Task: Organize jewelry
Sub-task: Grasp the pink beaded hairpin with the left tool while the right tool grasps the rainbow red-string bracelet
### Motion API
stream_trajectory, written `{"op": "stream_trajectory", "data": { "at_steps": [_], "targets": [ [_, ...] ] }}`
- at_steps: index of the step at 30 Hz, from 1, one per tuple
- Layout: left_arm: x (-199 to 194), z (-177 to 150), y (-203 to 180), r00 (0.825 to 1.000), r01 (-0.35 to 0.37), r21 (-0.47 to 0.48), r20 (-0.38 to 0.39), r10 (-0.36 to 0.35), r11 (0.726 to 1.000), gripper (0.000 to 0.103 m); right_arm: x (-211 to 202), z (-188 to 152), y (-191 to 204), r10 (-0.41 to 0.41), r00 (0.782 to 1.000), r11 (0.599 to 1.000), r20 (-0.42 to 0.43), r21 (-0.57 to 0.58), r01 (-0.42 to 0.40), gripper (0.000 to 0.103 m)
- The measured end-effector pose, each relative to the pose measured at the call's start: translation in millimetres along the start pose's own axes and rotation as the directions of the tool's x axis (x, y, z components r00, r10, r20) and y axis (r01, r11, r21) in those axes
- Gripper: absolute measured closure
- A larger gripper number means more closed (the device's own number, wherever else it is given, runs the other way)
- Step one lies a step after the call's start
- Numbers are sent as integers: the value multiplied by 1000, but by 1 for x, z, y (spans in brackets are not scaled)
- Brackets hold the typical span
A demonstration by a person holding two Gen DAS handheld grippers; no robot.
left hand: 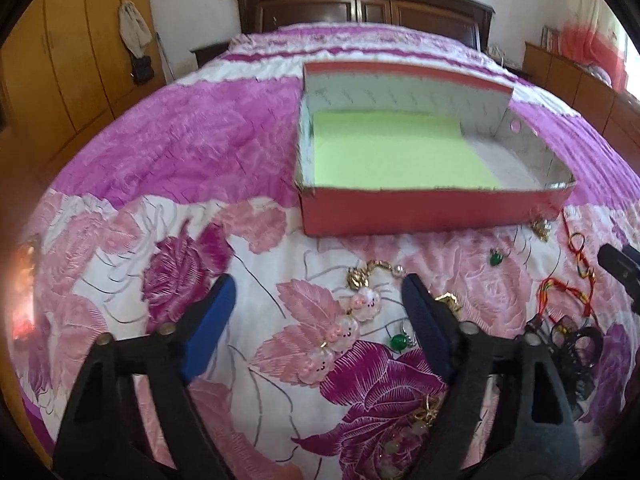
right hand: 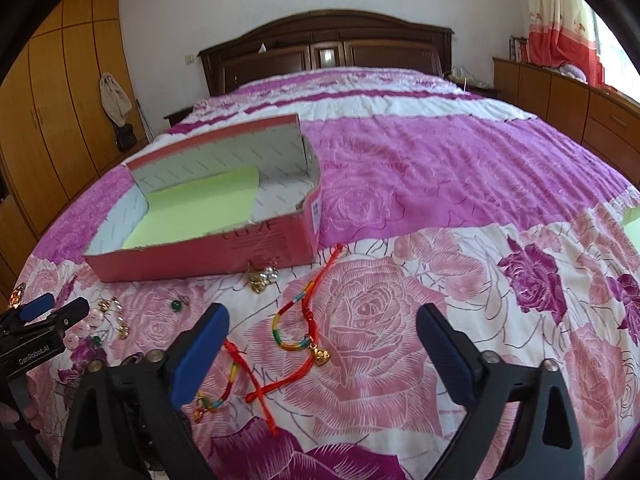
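Note:
A red cardboard box (left hand: 420,210) with a green sheet (left hand: 396,152) inside lies open on the bed; it also shows in the right wrist view (right hand: 192,260). My left gripper (left hand: 318,292) is open and empty above a pink bead bracelet (left hand: 344,332) with a gold clasp. Green bead earrings (left hand: 398,341) and gold pieces (left hand: 448,300) lie beside it. My right gripper (right hand: 322,320) is open and empty above a red and rainbow cord bracelet with a gold charm (right hand: 316,354). More gold and silver charms (right hand: 262,276) lie by the box front.
The flowered pink bedspread (right hand: 440,184) covers the whole bed. A dark headboard (right hand: 328,52) stands at the far end. Wooden wardrobes (right hand: 52,120) are on the left and a low cabinet (right hand: 580,100) on the right. A black lace item (left hand: 572,344) lies at the right.

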State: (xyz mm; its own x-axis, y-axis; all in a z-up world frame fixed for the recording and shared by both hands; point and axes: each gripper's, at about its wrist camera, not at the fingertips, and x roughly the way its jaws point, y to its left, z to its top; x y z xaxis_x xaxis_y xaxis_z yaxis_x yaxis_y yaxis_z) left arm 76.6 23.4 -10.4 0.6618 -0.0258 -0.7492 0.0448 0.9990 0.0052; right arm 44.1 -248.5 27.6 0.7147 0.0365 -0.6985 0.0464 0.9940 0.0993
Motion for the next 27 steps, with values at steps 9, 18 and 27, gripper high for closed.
{"op": "stream_trajectory", "data": {
  "at_steps": [9, 18, 27],
  "targets": [
    [14, -5, -3, 996, 43, 26, -82, -41, 999, 52, 28, -4, -3, 45, 994, 999, -98, 4, -45, 35],
    [18, -10, 1, 992, 48, 43, -123, -43, 998, 52, 40, -8, -5, 55, 989, 998, -139, 20, -53, 41],
    [9, -13, 8, 993, 56, 45, -109, -51, 997, 85, 40, -10, -6, 51, 987, 999, -151, 25, -48, 58]
  ]
}}
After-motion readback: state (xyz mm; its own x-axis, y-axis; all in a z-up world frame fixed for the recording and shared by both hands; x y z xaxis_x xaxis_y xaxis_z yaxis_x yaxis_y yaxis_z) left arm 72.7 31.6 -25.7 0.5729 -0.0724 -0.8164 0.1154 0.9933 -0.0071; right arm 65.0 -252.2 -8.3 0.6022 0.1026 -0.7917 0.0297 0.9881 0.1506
